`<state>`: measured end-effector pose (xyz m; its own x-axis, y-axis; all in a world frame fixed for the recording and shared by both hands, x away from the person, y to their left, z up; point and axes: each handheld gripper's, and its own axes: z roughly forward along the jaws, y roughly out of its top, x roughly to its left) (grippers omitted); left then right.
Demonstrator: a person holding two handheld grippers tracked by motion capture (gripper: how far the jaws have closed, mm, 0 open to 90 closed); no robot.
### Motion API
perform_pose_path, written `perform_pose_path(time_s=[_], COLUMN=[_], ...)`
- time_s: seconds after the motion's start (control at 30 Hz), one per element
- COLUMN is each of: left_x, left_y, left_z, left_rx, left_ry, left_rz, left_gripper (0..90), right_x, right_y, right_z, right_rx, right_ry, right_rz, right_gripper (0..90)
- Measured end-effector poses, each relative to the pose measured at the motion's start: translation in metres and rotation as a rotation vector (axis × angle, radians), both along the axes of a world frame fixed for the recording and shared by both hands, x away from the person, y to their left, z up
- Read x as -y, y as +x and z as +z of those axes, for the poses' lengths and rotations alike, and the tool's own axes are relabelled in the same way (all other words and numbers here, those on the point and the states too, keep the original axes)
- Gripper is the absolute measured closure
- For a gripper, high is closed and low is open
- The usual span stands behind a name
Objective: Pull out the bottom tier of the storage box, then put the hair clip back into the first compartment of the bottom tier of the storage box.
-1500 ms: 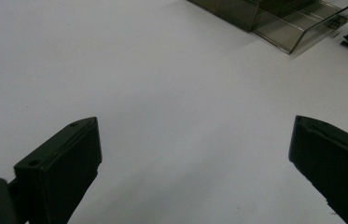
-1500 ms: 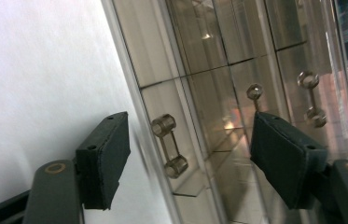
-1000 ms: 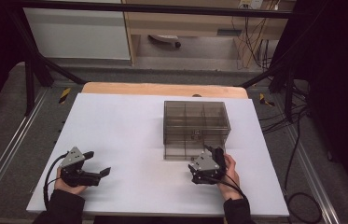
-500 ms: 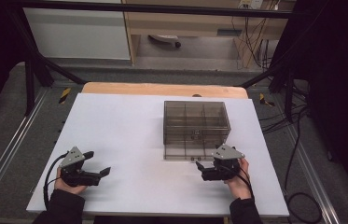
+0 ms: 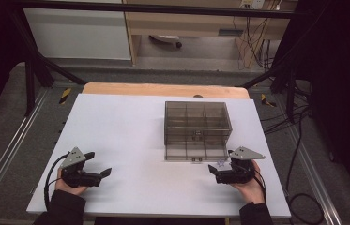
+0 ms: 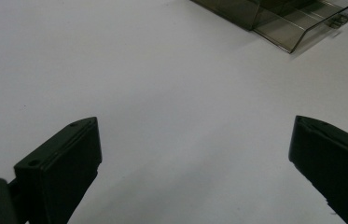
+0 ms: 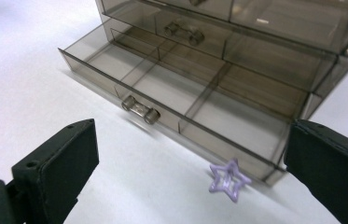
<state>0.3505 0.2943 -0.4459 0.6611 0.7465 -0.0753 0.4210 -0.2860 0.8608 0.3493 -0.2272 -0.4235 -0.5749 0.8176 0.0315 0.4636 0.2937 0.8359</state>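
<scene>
A smoky clear drawer box (image 5: 196,123) stands mid-table, its bottom drawer (image 5: 195,153) pulled out. In the right gripper view that drawer (image 7: 171,88) shows bare compartments and a clear handle (image 7: 140,110). A small purple star (image 7: 229,180) lies on the table by the drawer's front right corner, and the high view shows the star (image 5: 219,164) too. My right gripper (image 5: 222,161) hovers at it, and its jaws have just been opening. The right gripper (image 7: 192,135) is open with the star untouched on the table between the jaws. My left gripper (image 5: 98,163) rests open at the front left, and the left gripper (image 6: 195,123) holds nothing.
The white table top (image 5: 125,126) has broad free room left of the box. The left gripper view catches the drawer box (image 6: 283,18) at its top right. Dark frame bars and cables ring the table, and a wooden edge (image 5: 163,89) lies at the back.
My right gripper has moved right, from the middle of the drawer's front to its right corner by the star, and its jaws stand wider. The left gripper has stayed put.
</scene>
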Motion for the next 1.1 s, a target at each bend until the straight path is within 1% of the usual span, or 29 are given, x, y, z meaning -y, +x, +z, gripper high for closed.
perform_pose_path(time_s=[0.07,0.13,0.23,0.27,0.5,0.63,0.8,0.83,1.1], left_x=[0.000,-0.001,-0.002,-0.002,-0.002,-0.002,-0.002,-0.001,-0.001], left_y=[0.000,0.000,0.000,0.000,0.000,0.000,0.000,0.000,0.000], left_z=[0.000,0.000,-0.001,-0.001,-0.001,-0.001,-0.001,-0.001,-0.001], left_rx=[0.001,0.000,-0.001,-0.001,-0.004,-0.003,-0.004,-0.003,-0.003], left_ry=[0.000,0.000,-0.002,-0.004,-0.002,0.001,0.002,0.004,0.004], left_rz=[0.000,0.000,0.002,0.002,0.004,0.002,0.003,0.003,0.001], left_gripper=[2.2,2.2,2.2,2.2,2.2,2.2,2.2,2.2,2.2], right_x=[0.003,0.004,0.006,0.007,0.014,0.019,0.022,0.022,0.025], right_y=[-0.001,-0.002,-0.002,-0.002,-0.003,-0.003,-0.002,-0.002,0.000], right_z=[-0.002,-0.004,-0.007,-0.008,-0.015,-0.019,-0.022,-0.022,-0.025], right_rx=[-0.008,-0.021,-0.028,-0.038,-0.063,-0.081,-0.089,-0.097,-0.112], right_ry=[0.005,-0.002,-0.007,-0.003,0.013,0.023,0.032,0.038,0.035], right_rz=[-0.001,-0.006,-0.007,-0.007,-0.022,-0.043,-0.055,-0.058,-0.082], right_gripper=[3.9,4.0,4.7,4.7,5.8,6.3,9.0,9.3,14.5])
